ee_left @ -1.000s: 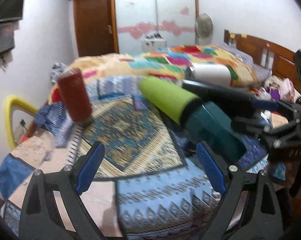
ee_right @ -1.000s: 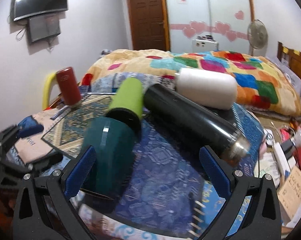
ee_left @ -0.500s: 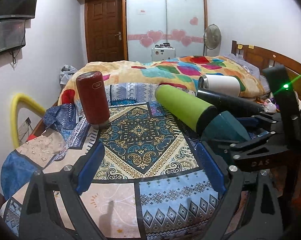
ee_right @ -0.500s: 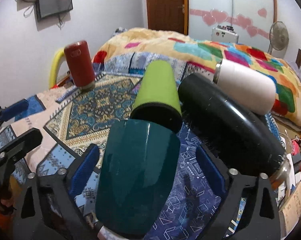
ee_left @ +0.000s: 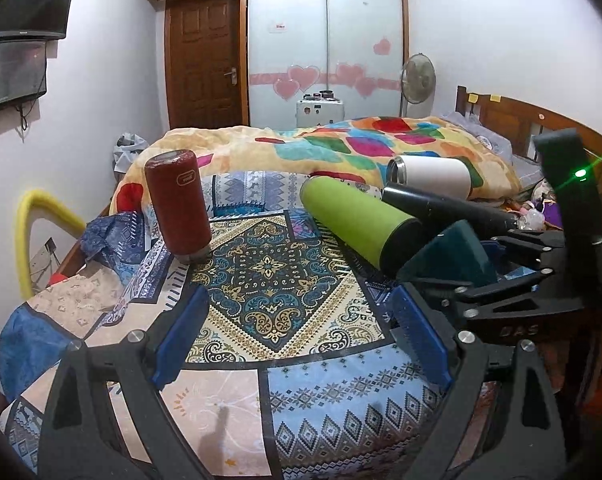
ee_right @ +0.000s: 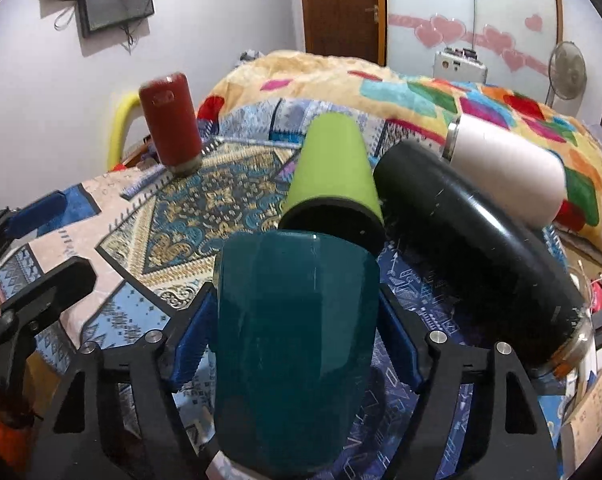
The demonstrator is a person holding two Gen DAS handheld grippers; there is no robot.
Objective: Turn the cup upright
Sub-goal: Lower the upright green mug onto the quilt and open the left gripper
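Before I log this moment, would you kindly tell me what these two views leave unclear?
- Teal cup, right wrist view: its near end runs off the bottom edge, so which end faces the camera is unclear.
- Right gripper pads: mostly hidden behind the cup; contact cannot be confirmed.
- Teal cup, left wrist view: mostly hidden by the right gripper's frame.
- Red cup, right wrist view: blurred logo.

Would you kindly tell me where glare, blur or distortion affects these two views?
Left wrist view: a green lens flare streaks from the lit indicator light; fisheye bends the white sliding wardrobe. Right wrist view: the dark teal glossy cup carries reflected highlights, and the upright red cylindrical cup is slightly smeared.
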